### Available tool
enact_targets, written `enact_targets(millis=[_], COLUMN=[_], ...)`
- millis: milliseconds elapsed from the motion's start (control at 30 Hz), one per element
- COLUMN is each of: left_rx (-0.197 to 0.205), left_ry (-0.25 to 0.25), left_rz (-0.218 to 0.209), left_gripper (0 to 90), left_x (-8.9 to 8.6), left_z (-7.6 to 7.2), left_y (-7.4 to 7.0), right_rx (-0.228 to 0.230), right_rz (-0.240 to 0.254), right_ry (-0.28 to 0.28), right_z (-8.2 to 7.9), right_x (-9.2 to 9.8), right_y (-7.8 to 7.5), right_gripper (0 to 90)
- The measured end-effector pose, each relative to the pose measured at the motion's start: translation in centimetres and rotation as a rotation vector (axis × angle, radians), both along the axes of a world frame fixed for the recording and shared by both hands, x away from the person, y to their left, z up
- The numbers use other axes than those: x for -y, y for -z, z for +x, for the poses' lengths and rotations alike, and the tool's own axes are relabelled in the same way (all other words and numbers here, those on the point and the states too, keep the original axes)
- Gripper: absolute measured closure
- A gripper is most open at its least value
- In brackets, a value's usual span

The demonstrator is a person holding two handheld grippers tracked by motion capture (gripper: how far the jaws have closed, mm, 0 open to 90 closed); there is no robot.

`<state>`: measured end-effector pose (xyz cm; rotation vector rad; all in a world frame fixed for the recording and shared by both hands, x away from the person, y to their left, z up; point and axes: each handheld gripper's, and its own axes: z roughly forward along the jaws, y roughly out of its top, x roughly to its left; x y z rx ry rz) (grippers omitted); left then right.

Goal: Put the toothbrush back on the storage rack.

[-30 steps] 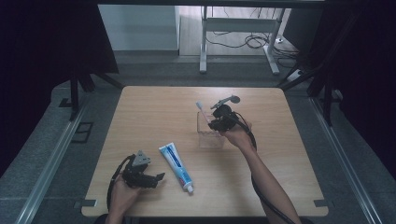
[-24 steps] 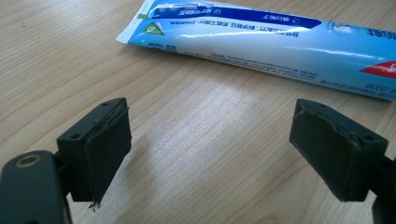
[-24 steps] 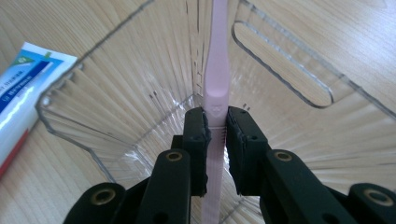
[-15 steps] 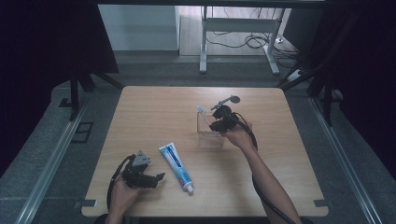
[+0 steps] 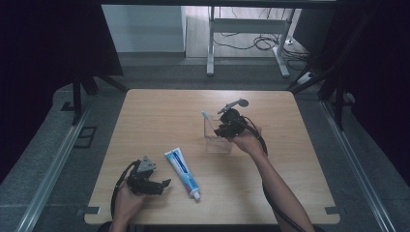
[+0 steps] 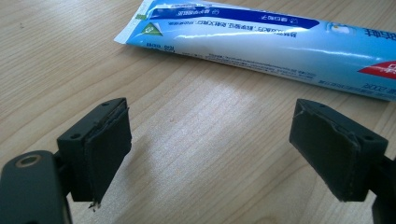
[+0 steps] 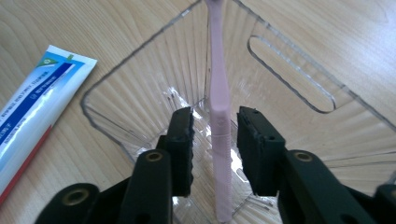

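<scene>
At six o'clock, my left gripper (image 5: 162, 183) rests wide open on the table (image 5: 300, 193), empty, the toothpaste tube (image 5: 183, 167) just beyond. Toward one o'clock, my right gripper (image 7: 215, 144), jaws just opened, stands narrowly apart around the pink toothbrush (image 7: 219, 116) inside the clear holder (image 7: 116, 84). The toothbrush looks light, stiff and slippery; I'd grip mid-handle.

A light wooden bench (image 5: 159, 121) stands on grey floor (image 5: 58, 159). Beyond its far edge stands a white metal frame (image 5: 244, 24), with black cables (image 5: 263, 41) lying on the pale floor beneath it. Dark curtains (image 5: 48, 43) hang on both sides.
</scene>
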<state>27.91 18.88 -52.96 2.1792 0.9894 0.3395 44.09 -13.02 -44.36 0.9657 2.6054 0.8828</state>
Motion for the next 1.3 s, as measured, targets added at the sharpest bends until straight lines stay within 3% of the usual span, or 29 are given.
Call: enact_targets(millis=[500, 700, 867, 1167, 1300], left_rx=[0.001, -0.004, 0.002, -0.001, -0.012], left_ry=[-0.007, -0.016, -0.019, -0.027, -0.006], left_rz=[-0.032, -0.067, -0.117, -0.139, -0.137], left_gripper=[13.0, 12.6, 12.6, 12.6, 12.5], left_x=[-0.3, -0.5, -0.6, -0.7, -0.6], left_z=[0.1, 0.2, 0.2, 0.1, 0.2], left_y=[0.0, 0.0, 0.0, -0.1, 0.0], right_rx=[0.077, 0.075, 0.089, 0.116, 0.117], right_rz=[0.024, 0.036, 0.035, 0.049, 0.050], right_ry=[-0.044, -0.058, -0.064, -0.065, -0.062], right_z=[-1.7, -2.1, -2.5, -3.3, -3.6], right_x=[-0.1, -0.1, 0.1, 0.8, 1.4], right_y=[-1.2, -1.4, -1.5, -2.3, -2.5], right_gripper=[40.6, 30.4, 14.6, 3.3, 0.0])
